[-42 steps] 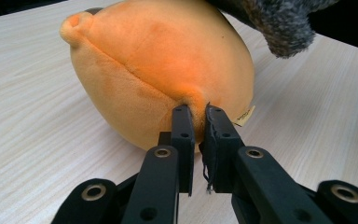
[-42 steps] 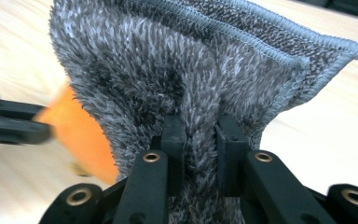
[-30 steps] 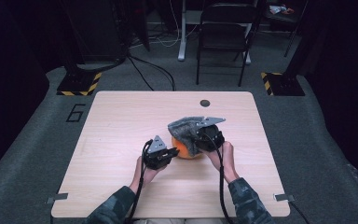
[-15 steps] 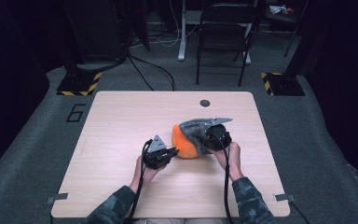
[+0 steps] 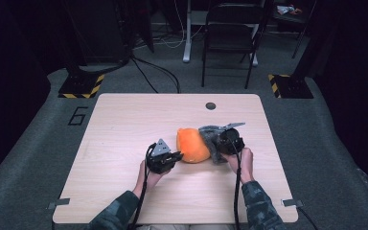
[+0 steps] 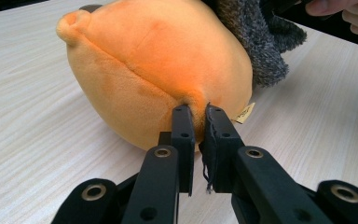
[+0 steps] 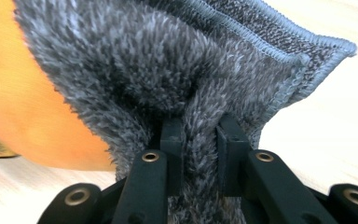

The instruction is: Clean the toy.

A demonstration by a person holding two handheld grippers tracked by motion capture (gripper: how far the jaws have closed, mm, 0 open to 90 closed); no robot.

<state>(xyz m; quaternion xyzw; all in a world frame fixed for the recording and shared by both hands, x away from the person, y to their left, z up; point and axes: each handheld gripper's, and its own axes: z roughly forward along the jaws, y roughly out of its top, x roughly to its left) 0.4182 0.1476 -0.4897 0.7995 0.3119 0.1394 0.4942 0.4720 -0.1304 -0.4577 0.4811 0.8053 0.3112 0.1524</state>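
An orange plush toy lies on the tabletop, slightly right of centre and towards the near edge. A grey fleece cover, which serves as the container here, lies against the toy's right end. In the high view most of the toy sits outside the cover; whether its right end is inside the cover's mouth cannot be told. The left gripper view shows the cover's fuzzy cloth lapping the far upper side of the toy.

The left tool is at the toy's near left side. Its jaws are nearly together and pinch a small fold of the orange fabric at the seam, beside a small sewn-in label.

The right tool is at the right side of the cover. Its jaws are pressed on a bunched fold of the grey fleece, below the stitched hem. The orange toy shows at the left behind the fleece.

Both hands rest near the tabletop's front edge.
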